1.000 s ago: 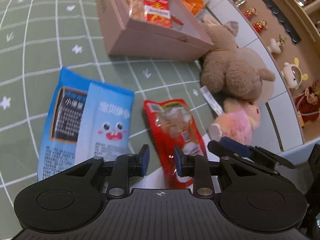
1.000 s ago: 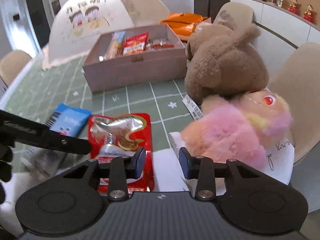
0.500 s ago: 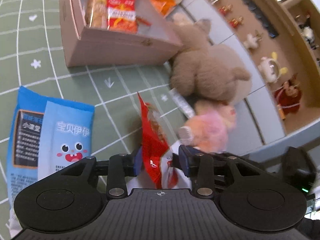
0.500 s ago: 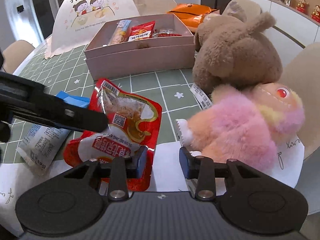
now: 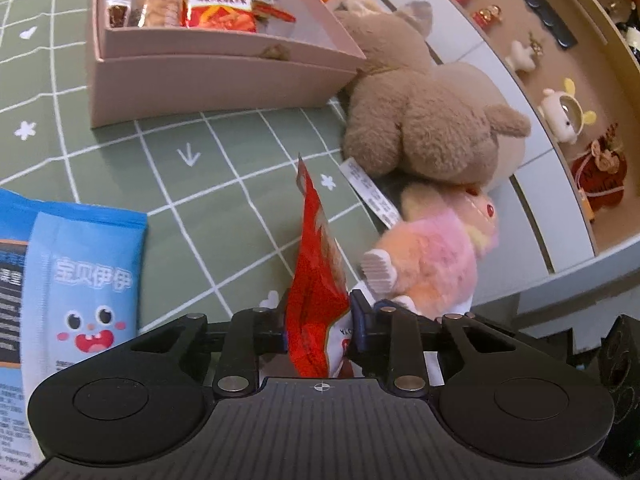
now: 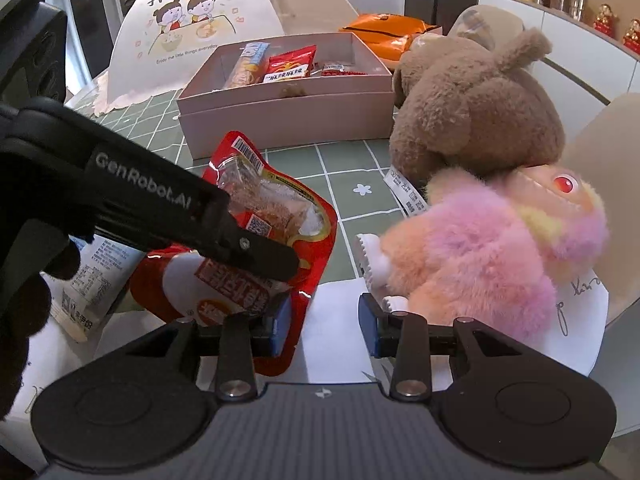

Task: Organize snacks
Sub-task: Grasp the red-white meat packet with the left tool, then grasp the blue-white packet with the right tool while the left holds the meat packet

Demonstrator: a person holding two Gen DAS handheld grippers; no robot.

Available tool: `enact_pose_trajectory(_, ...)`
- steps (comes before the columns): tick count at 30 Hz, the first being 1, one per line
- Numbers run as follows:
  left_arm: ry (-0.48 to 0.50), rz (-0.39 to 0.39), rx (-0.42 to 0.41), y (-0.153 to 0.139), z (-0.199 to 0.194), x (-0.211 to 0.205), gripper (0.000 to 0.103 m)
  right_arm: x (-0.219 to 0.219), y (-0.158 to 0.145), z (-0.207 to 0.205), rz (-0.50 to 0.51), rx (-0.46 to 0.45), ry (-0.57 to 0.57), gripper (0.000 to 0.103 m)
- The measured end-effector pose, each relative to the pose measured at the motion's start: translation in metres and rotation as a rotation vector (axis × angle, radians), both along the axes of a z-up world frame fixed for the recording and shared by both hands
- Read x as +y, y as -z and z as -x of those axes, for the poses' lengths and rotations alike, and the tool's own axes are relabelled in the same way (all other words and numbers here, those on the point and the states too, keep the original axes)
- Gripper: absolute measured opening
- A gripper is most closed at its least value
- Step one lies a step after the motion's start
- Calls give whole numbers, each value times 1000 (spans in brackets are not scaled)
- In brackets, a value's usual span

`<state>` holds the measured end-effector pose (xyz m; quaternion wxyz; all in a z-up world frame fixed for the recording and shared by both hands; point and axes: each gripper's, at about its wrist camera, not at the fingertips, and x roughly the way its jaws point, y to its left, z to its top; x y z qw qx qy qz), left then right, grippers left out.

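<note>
My left gripper (image 5: 320, 328) is shut on a red snack pouch (image 5: 316, 276) and holds it edge-up above the green checked tablecloth (image 5: 224, 184). The right wrist view shows that pouch (image 6: 272, 220) lifted and tilted, with the left gripper's black finger (image 6: 240, 244) across it. My right gripper (image 6: 326, 326) is open and empty, low at the table's near edge, just right of the pouch. A pink open box (image 5: 208, 76) holding several snacks stands farther back; it also shows in the right wrist view (image 6: 288, 120). A blue snack bag (image 5: 72, 280) lies flat at the left.
A brown plush toy (image 5: 424, 120) and a pink plush toy (image 5: 436, 256) lie right of the pouch, near the table's edge. An orange bag (image 6: 384, 32) and a white food-cover tent (image 6: 200, 28) stand behind the box. White paper (image 6: 576, 312) lies under the pink toy.
My left gripper closed on the red pouch and lifted it off the cloth, turning it on edge. It has moved closer to the box. The right gripper stays open.
</note>
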<state>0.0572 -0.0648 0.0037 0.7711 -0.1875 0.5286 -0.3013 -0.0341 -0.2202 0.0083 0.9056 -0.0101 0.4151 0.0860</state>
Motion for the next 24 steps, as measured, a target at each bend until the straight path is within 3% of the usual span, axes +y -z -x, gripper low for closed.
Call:
enact_pose_trajectory(2, -2, 3, -29, -5, 4, 4, 28, 0, -1, -1, -3, 14, -7, 52)
enact_pose_trajectory(5, -7, -5, -80, -16, 12, 15, 28, -7, -6, -2, -59, 34, 8, 55)
enact_pose_trajectory(7, -28, 11, -98, -23, 19, 29, 27, -10, -14, -2, -96, 25, 23, 63)
enact_pose_trajectory(9, -76, 52, -98, -33, 29, 50, 27, -9, -21, -3, -115, 8, 25, 72)
enact_pose_trajectory(13, -219, 93, -137, -57, 51, 111, 27, 7, -29, -16, -163, 43, -17, 74)
enact_pose_trajectory(15, -302, 63, -150, -65, 56, 141, 27, 20, -27, -28, -219, 100, -46, 74)
enact_pose_trajectory(20, -448, -121, -157, -73, 65, 192, 27, 68, -18, -63, -361, 277, -82, 74)
enact_pose_trajectory(22, -469, -124, -157, -72, 69, 201, 27, 90, -14, -72, -369, 332, -83, 75)
enact_pose_trajectory(24, -492, -130, -160, -71, 72, 209, 27, 116, -13, -78, -309, 332, -74, 84)
